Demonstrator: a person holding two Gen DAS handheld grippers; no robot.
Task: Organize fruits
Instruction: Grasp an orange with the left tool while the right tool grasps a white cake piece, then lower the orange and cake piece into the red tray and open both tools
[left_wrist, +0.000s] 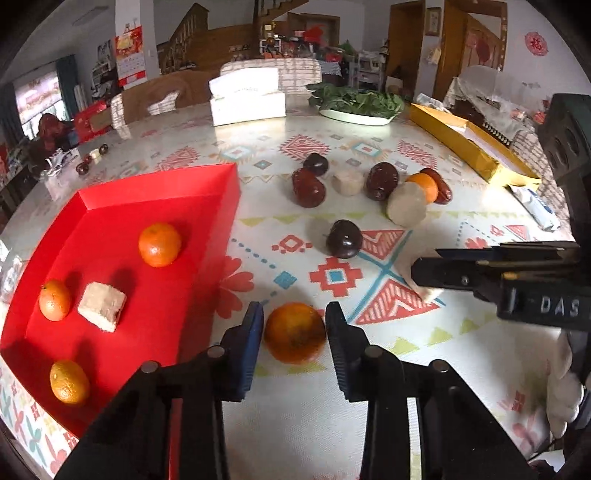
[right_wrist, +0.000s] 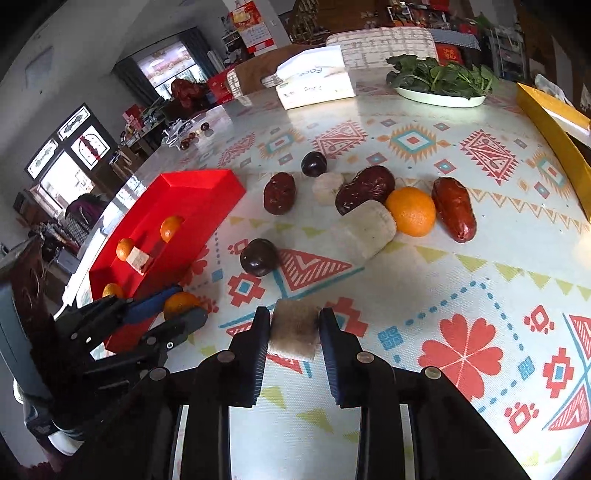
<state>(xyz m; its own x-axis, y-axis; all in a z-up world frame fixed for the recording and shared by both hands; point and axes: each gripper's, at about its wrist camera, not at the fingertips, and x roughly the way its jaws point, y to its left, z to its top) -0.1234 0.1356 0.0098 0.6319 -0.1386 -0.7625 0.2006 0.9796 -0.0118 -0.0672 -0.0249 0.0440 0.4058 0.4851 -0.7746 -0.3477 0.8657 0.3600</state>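
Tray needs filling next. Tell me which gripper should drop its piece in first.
Left. The left gripper brackets an orange right beside the red tray. The right gripper, around a pale chunk, sits farther out on the table.

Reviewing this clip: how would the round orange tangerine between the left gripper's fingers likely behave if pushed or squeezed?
The round orange tangerine would probably roll on the smooth patterned tablecloth if nudged. Its rounded sides may slip between the left gripper's flat pads unless centred. The dimpled peel suggests fair grip, and probably some give under pressure.
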